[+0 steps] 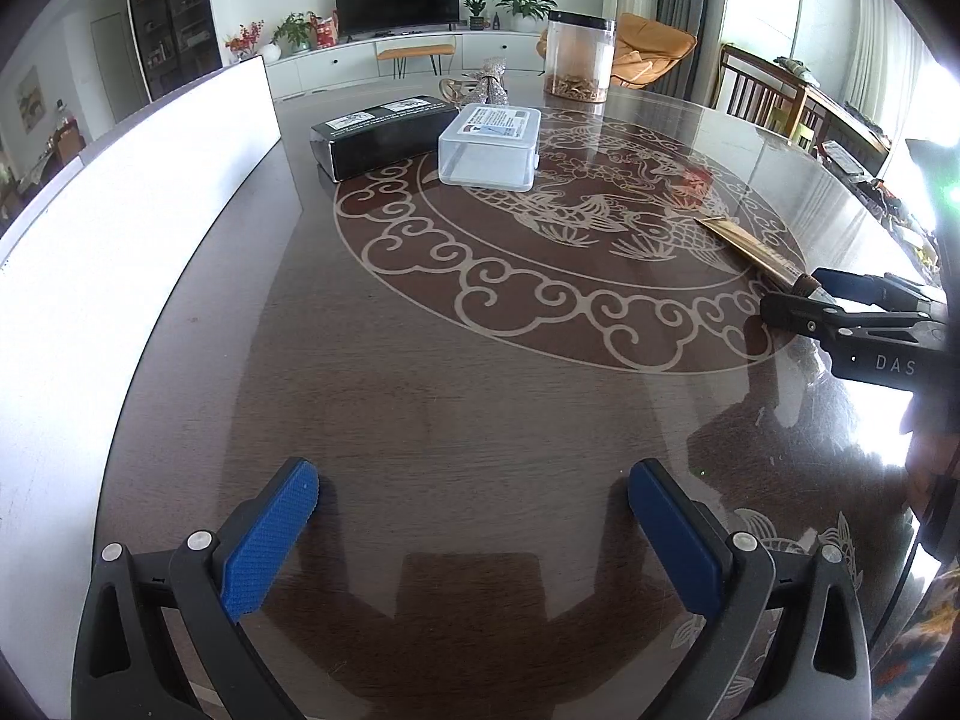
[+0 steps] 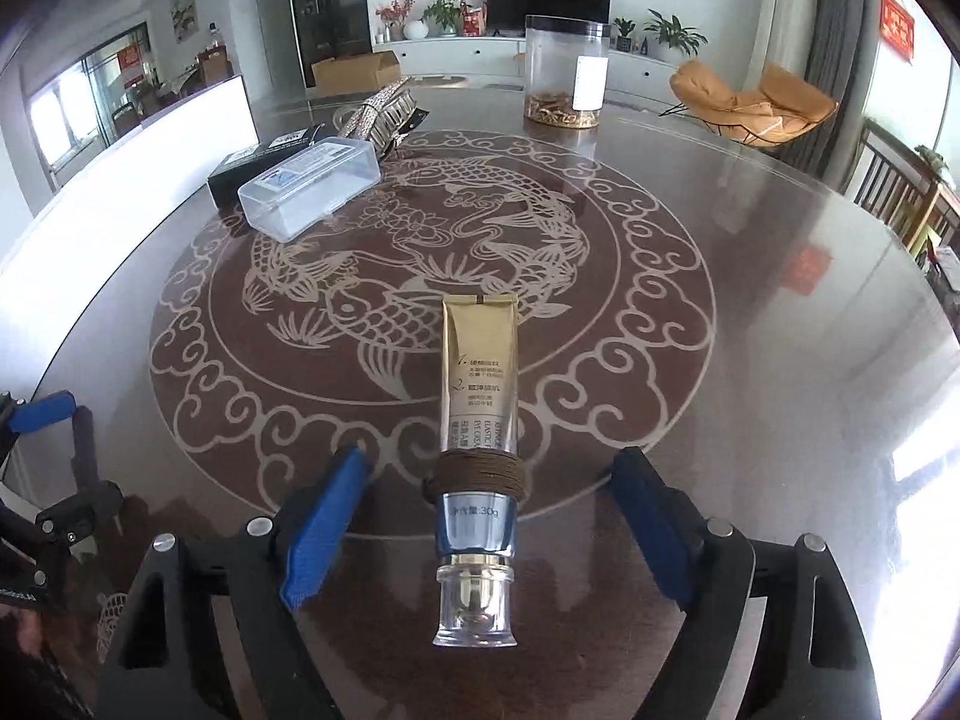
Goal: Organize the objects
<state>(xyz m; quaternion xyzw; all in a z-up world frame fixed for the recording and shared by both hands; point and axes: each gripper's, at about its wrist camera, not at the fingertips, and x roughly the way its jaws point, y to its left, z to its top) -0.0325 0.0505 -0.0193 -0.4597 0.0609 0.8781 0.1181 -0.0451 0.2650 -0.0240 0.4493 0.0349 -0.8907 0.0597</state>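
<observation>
Table: the large round dark-brown wooden table [image 2: 780, 312] with a pale carp and cloud pattern has a glossy top. I judge that a smooth thing can slide on it if a jaw pushes it from one side only.

White board: the tall white panel [image 1: 120, 228] stands along the left edge of the table, well apart from the tube, so it is no danger now.

Jar: the clear round plastic jar [image 2: 567, 72] with brown pieces at its bottom stands far across the table. A long reach past the tube can tip it.

Boxes: the black oblong box [image 1: 378, 141] and the clear plastic lidded box [image 1: 489, 147] lie just beside each other. If the tube belongs there, a careless placing can push them.

Tube: the gold and silver cosmetic tube [image 2: 477, 396] with a brown cord wound around it and a clear cap lies flat on the table between the right jaws, touching neither pad. It can roll or turn if only one pad meets it first, and the cord can slip.

Right gripper: the right gripper [image 2: 486, 528] is spread wide around the tube and holds nothing.

Left gripper: the left gripper [image 1: 474, 534] is spread and empty over bare table.
</observation>
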